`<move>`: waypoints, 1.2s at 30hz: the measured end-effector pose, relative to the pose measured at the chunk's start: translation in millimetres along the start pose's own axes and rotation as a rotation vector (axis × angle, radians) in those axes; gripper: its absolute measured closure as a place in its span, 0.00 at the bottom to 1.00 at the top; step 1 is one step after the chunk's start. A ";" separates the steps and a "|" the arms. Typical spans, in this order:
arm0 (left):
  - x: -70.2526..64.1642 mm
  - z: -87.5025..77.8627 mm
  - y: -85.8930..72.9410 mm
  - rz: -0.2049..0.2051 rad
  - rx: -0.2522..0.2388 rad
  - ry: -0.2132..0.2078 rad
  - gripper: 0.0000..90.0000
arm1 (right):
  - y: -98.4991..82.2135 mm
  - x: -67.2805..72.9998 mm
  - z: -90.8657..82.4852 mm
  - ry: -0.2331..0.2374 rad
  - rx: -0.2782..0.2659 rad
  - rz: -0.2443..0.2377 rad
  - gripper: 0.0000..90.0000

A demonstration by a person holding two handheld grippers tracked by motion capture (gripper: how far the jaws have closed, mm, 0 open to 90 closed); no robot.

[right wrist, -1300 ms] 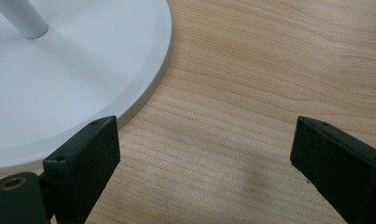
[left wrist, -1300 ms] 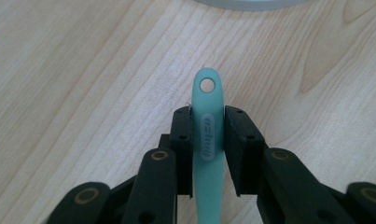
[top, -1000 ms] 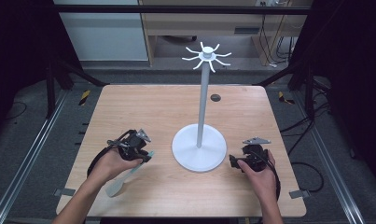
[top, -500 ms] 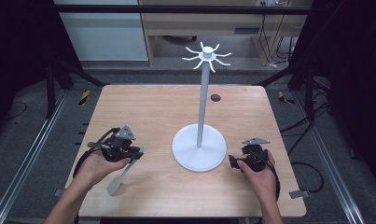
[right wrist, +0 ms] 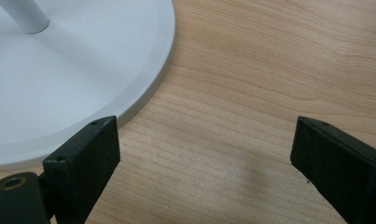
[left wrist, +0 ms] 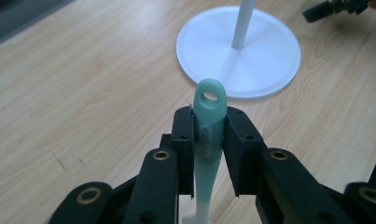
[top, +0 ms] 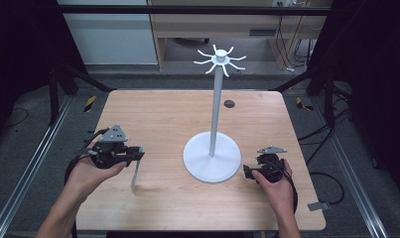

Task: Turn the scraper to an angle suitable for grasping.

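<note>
A white stand (top: 211, 162) with a round base, a tall pole and several hooks at its top (top: 220, 59) stands right of the table's middle. My left gripper (top: 136, 154) is shut on a pale green utensil (left wrist: 208, 122) by its handle, whose end has a hanging hole. The utensil (top: 135, 173) hangs down from the jaws above the wood, left of the base. My right gripper (top: 247, 172) rests open beside the base's right rim (right wrist: 143, 100), nothing between its jaws.
The wooden table (top: 163, 119) has a small dark round hole (top: 229, 103) at the back. Metal frame rails run along both sides, with cables on the floor at the right.
My left gripper has lifted and drawn left with the utensil, which now hangs more upright below the jaws. The right gripper has stayed put.
</note>
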State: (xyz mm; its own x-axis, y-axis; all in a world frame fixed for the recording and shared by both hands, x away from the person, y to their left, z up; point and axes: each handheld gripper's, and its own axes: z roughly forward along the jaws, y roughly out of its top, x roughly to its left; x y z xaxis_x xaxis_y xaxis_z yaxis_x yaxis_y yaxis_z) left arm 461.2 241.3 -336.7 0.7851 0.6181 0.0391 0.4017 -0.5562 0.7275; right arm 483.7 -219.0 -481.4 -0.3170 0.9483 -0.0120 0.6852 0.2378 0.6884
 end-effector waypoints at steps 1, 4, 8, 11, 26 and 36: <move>0.0 -2.1 1.9 -0.002 -0.013 0.000 0.83 | 0.0 0.0 -0.1 0.000 0.000 0.000 0.09; -0.4 -7.7 7.7 0.001 -0.049 0.000 0.84 | -0.1 -0.1 -0.3 0.000 0.001 -0.001 0.09; -0.8 -11.4 13.9 0.003 -0.073 0.001 0.86 | -0.1 -0.2 -0.2 -0.001 0.001 -0.002 0.09; -1.3 -12.1 16.8 0.006 -0.081 0.003 0.88 | -0.1 -0.3 -0.2 -0.001 0.001 -0.001 0.09; -10.4 -32.7 50.7 0.036 -0.153 0.032 0.92 | -0.1 -0.2 -1.0 -0.002 0.000 0.005 0.10; -16.4 -41.0 114.0 0.082 -0.201 0.090 0.92 | 0.1 -0.4 -3.3 -0.001 -0.018 0.010 0.10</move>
State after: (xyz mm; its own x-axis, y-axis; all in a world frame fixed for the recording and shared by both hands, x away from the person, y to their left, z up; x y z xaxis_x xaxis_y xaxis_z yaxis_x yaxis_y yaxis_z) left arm 474.8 190.5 -226.2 0.7626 0.6274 0.1577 0.2293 -0.4901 0.8410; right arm 481.8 -220.1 -478.9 -0.3096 0.9509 -0.0065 0.6762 0.2249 0.7016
